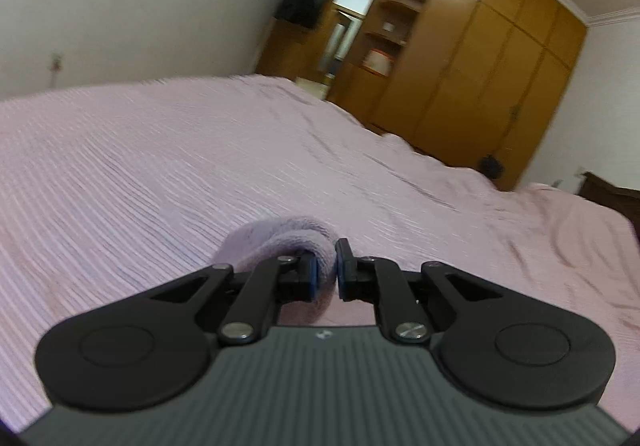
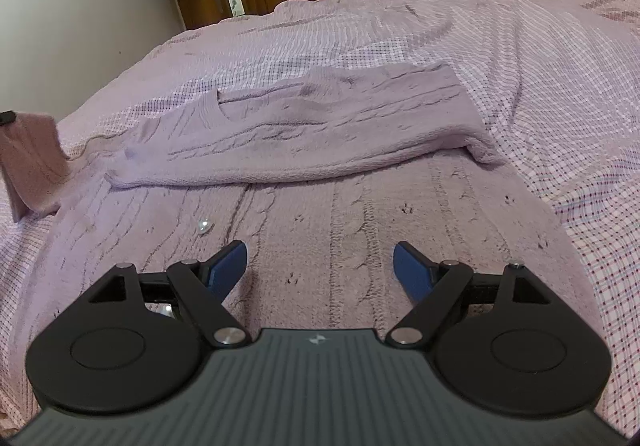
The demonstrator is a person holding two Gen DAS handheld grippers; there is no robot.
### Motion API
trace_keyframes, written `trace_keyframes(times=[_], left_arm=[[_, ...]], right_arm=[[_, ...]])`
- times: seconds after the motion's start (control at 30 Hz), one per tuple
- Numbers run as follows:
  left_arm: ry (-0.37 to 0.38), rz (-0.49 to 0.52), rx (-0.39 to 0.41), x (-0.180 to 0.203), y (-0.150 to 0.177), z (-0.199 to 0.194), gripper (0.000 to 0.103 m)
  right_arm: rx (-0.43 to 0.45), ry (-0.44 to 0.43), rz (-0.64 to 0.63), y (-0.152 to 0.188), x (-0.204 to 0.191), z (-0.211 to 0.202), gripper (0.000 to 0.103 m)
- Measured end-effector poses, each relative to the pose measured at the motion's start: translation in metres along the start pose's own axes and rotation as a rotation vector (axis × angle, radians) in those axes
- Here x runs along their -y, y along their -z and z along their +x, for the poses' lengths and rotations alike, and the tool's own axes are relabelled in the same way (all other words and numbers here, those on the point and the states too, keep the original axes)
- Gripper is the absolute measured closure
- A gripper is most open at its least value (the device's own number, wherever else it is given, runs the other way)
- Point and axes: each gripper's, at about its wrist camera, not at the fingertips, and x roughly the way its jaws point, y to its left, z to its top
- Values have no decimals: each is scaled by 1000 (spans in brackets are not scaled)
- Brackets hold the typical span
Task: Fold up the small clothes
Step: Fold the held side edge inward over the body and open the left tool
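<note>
- The left claw [image 1: 327, 270] is pinched tight on a thick fold of the lilac cable-knit sweater [image 2: 320, 134]. The knit bulges out above its fingers like a soft roll.
- The right claw [image 2: 320, 264] is wide open and holds nothing. Its blue pads [image 2: 230, 266] hang just over the knit.
- The sweater lies spread on the bed [image 2: 560, 66], on a pink checked bedspread. One part is already folded over, across the view from 9 to 3 o'clock. A corner is lifted at 9 o'clock, where I think the left claw has it.
- A small shiny button [image 2: 204, 226] sits on the knit near the right claw, at about 11 o'clock.
- The sweater looks soft, floppy and a bit thick. It will sag and stretch, not slide. I would grab it at an edge or a corner and take a big bite.
- The left claw points low and flat across the bed. The right claw tips down at the sweater.
</note>
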Motion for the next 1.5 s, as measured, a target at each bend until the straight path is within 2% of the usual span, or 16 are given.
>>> trace_keyframes(times=[0.1, 0.3, 0.43, 0.47, 0.5, 0.6, 0.67, 0.77, 0.9, 1.0, 1.2, 1.43, 1.5], left_arm=[[52, -15, -52, 12, 20, 10, 92], [85, -61, -219, 25, 69, 36, 92], [85, -57, -323, 26, 81, 56, 92], [85, -44, -335, 25, 82, 60, 89], [86, -23, -359, 27, 81, 64, 79], [90, 15, -408, 24, 75, 63, 63], [95, 22, -417, 20, 70, 58, 61], [120, 57, -424, 13, 62, 48, 49], [43, 77, -409, -6, 57, 36, 48], [23, 24, -400, -25, 52, 35, 48], [-1, -67, -400, -46, 47, 44, 48], [-12, -79, -395, -53, 43, 38, 48], [-9, -96, -395, -56, 41, 38, 48]], right_arm=[[1, 2, -1, 0, 0, -1, 18], [-14, 8, -19, -4, -5, 0, 18], [-34, -16, -17, -11, -14, 5, 18], [-40, -26, -15, -13, -18, 7, 18], [-47, -39, -16, -15, -23, 10, 18], [-70, -77, -26, -23, -39, 18, 18], [-85, -107, -34, -29, -54, 24, 18], [-100, -154, -36, -37, -77, 34, 18], [-112, -226, -54, -49, -115, 50, 18], [-136, -271, -43, -56, -144, 66, 18], [-230, -374, 98, -61, -180, 100, 18], [-293, -402, 173, -64, -208, 133, 18], [-291, -398, 176, -66, -213, 139, 24]])
